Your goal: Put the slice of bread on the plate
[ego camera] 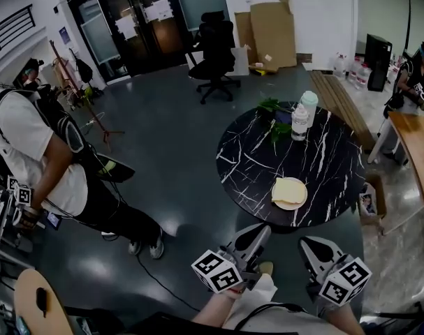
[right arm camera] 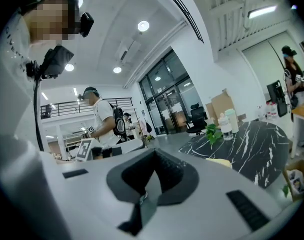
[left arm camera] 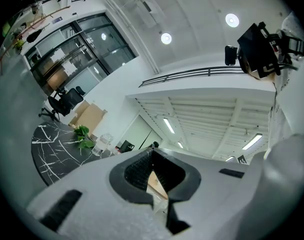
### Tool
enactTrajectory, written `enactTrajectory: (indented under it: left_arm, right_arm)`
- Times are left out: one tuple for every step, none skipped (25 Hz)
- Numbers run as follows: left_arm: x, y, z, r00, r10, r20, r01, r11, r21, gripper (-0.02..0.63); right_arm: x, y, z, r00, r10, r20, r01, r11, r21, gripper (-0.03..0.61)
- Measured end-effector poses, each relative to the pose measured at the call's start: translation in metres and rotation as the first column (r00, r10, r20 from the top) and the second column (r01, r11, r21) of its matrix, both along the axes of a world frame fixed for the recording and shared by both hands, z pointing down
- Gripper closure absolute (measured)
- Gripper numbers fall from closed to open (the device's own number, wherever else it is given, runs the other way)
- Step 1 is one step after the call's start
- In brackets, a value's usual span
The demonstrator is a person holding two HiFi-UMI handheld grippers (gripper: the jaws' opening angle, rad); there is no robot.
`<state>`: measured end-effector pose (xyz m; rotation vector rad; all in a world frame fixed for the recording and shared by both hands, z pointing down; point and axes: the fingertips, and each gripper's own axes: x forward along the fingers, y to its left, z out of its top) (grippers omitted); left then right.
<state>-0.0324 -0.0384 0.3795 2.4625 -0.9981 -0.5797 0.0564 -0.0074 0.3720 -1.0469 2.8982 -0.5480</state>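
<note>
A pale slice of bread [ego camera: 287, 190] lies on a small white plate [ego camera: 296, 204] near the front edge of the round black marble table [ego camera: 253, 159]. My left gripper [ego camera: 257, 233] and right gripper [ego camera: 312, 246] hang side by side close to my body, short of the table's front edge. Both are shut with nothing between their jaws. In the left gripper view the left gripper [left arm camera: 152, 152] points slightly upward, with the table [left arm camera: 51, 144] at the far left. In the right gripper view the right gripper [right arm camera: 153, 153] is level, and the bread [right arm camera: 219, 161] shows just beyond it.
A clear bottle [ego camera: 300, 121], a green-lidded cup [ego camera: 309, 100] and a leafy plant [ego camera: 272, 109] stand at the table's far side. A person [ego camera: 47, 162] stands at the left. An office chair [ego camera: 215, 51] is behind, a wooden table [ego camera: 418, 138] at the right.
</note>
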Motion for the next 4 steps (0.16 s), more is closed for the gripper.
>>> enactTrajectory:
  left_arm:
    - [-0.0001, -0.0008, 0.0013, 1.000, -0.002, 0.004, 0.002, 1.000, 0.000, 0.606]
    - [-0.0003, -0.0016, 0.0021, 1.000, -0.004, 0.008, 0.004, 1.000, 0.002, 0.606]
    - [-0.0005, -0.0025, 0.0025, 1.000, -0.006, 0.013, 0.006, 1.000, 0.003, 0.606]
    - [-0.0007, -0.0035, 0.0028, 1.000, -0.008, 0.018, 0.008, 1.000, 0.005, 0.606]
  right_arm:
    - [-0.0004, -0.0008, 0.0004, 1.000, -0.003, 0.004, 0.003, 1.000, 0.001, 0.568]
    - [-0.0008, -0.0016, 0.0004, 1.000, -0.006, 0.007, 0.006, 1.000, 0.001, 0.568]
    - [-0.0011, -0.0024, 0.0002, 1.000, -0.009, 0.010, 0.009, 1.000, 0.001, 0.568]
    - [-0.0014, -0.0031, -0.0001, 1.000, -0.012, 0.013, 0.012, 1.000, 0.002, 0.568]
